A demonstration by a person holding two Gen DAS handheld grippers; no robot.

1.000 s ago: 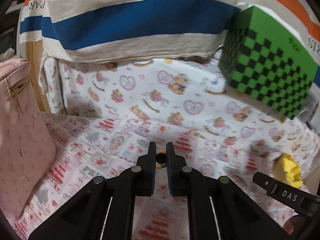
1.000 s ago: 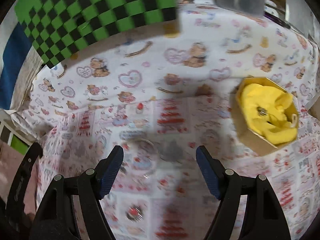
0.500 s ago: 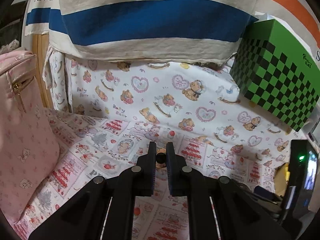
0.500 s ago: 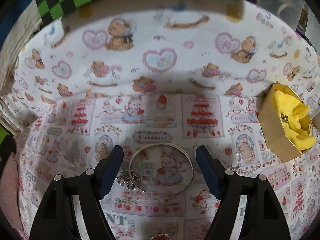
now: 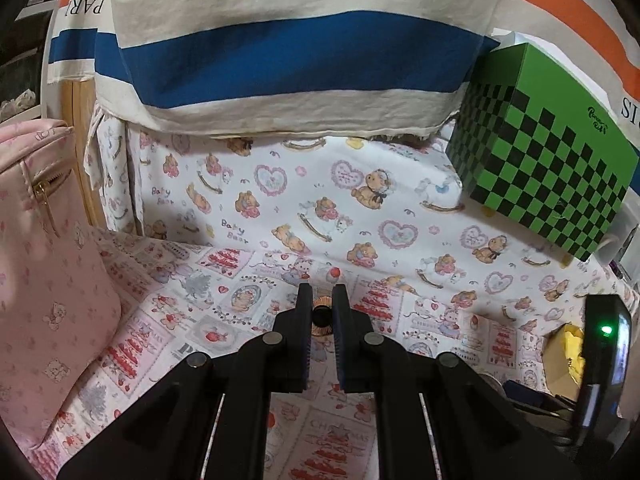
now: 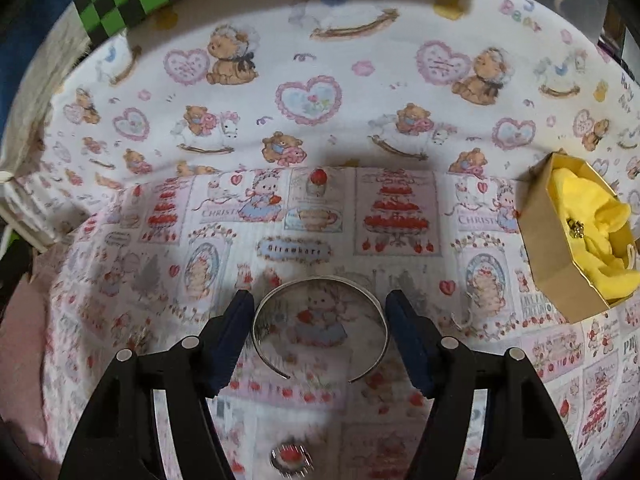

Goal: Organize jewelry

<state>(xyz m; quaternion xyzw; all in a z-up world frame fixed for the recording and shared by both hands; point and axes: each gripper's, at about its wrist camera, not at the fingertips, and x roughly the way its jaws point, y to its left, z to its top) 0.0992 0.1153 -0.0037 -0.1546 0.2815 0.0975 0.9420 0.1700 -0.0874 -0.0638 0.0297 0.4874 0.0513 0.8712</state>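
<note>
A thin silver open cuff bangle (image 6: 320, 326) is lying flat on the printed fabric table covering (image 6: 400, 216), its gap turned toward the camera. The right gripper (image 6: 320, 340) is straddling it with jaws wide, one blue-padded finger (image 6: 234, 336) just outside each side of the band; contact cannot be told. Nearer the camera, a small round red-stoned ornament (image 6: 291, 456) is lying blurred on the cloth. To the right, well apart, a brown cardboard box (image 6: 560, 248) is sitting open, holding crumpled yellow cloth (image 6: 592, 216) with a small gold trinket (image 6: 576, 227) resting on it.

The left gripper (image 5: 322, 312) is pinching a small round copper-coloured piece with a dark centre (image 5: 321, 316) between nearly closed jaws above the cloth. Open cloth is stretching ahead of it. A pink padded zip bag (image 5: 48, 264) is bordering the left edge, a green-and-black checkered box (image 5: 548, 184) the right, and a cream tote bag (image 5: 296, 52) with blue and orange stripes, reading "PARIS", the back. The cloth is showing "Baby Bear", "Strawberry" and "CHRISTMAS".
</note>
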